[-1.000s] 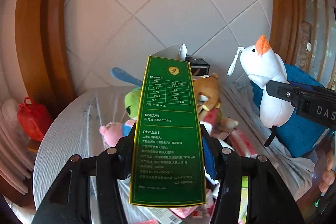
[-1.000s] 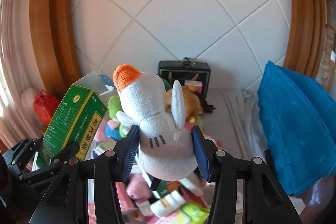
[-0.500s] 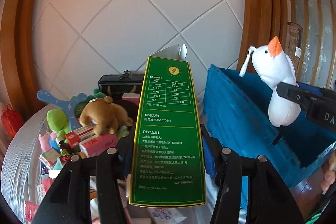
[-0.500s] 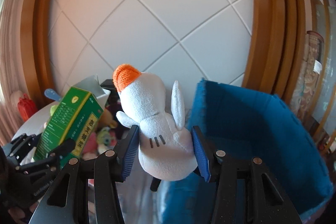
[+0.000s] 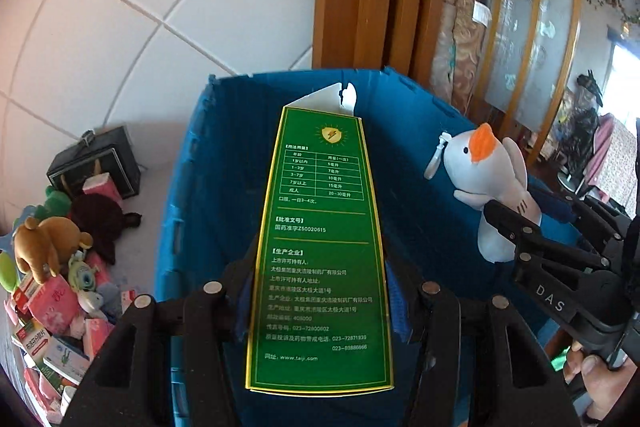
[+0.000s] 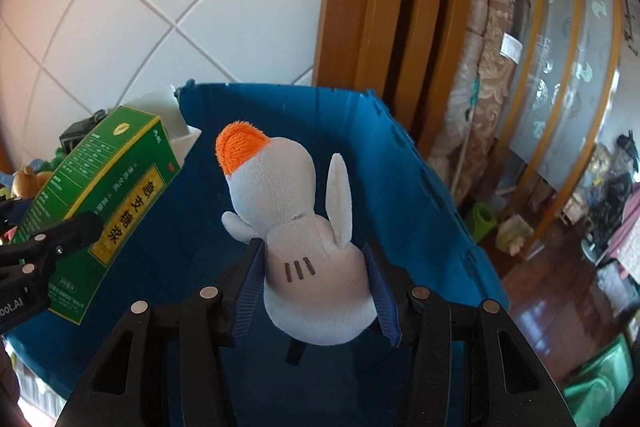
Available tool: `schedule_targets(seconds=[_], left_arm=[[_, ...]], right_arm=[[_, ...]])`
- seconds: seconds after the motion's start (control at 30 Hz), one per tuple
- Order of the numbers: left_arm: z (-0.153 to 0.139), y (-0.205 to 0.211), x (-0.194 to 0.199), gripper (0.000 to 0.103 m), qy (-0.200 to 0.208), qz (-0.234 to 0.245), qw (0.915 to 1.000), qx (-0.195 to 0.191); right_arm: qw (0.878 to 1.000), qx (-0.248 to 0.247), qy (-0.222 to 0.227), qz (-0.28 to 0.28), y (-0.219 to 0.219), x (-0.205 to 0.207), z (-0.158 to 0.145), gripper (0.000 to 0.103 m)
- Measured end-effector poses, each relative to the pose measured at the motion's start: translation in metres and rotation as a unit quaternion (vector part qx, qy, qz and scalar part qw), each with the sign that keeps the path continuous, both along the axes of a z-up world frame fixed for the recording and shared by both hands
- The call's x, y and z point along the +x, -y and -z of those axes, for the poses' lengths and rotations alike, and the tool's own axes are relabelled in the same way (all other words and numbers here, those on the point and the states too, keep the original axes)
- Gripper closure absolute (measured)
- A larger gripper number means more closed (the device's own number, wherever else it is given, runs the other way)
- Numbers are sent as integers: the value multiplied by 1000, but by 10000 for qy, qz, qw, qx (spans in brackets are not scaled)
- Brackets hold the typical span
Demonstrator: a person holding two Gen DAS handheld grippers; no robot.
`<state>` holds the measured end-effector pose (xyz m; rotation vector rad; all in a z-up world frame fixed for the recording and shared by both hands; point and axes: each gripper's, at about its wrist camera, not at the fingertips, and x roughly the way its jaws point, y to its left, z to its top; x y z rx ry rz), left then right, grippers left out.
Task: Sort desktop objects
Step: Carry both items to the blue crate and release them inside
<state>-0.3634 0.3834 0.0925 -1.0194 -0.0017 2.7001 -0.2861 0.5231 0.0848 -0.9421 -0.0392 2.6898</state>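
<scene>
Now | green medicine box point(image 5: 320, 247) pinched in left gripper point(image 5: 320, 311) | white plush bird point(image 6: 304, 239) clamped by right gripper point(image 6: 316, 291) | both held over blue bin point(image 6: 404, 163), likely for dropping in

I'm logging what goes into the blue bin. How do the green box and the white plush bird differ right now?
The green box is a stiff, flat-sided carton covered in print; the white plush bird is soft and rounded, with an orange cap. The box sits in the left tool, the bird in the right tool. The box's top flap stands open; the bird has no opening. Both are clamped and held over the blue bin.
</scene>
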Motion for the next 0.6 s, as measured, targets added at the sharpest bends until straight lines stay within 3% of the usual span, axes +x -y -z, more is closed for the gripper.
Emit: schedule_targets(seconds=[0.27,0.43,0.53,0.6], left_arm=[[23,-42,-19,51,838,223,9954,-408],[36,-48,-37,51,1593,492,9832,-736],[42,-52,-44,51,1918,550,9764,-832],[47,-55,-44,51,2148,610,9707,-890]], right_arm=[[9979,-29,650,5,-32,-4,35,52],[9911,-355,1204,-444,-50,-16,42,52],[9845,-265,1644,-555,-52,-22,48,54],[9808,-85,1863,-566,-52,-23,51,62]])
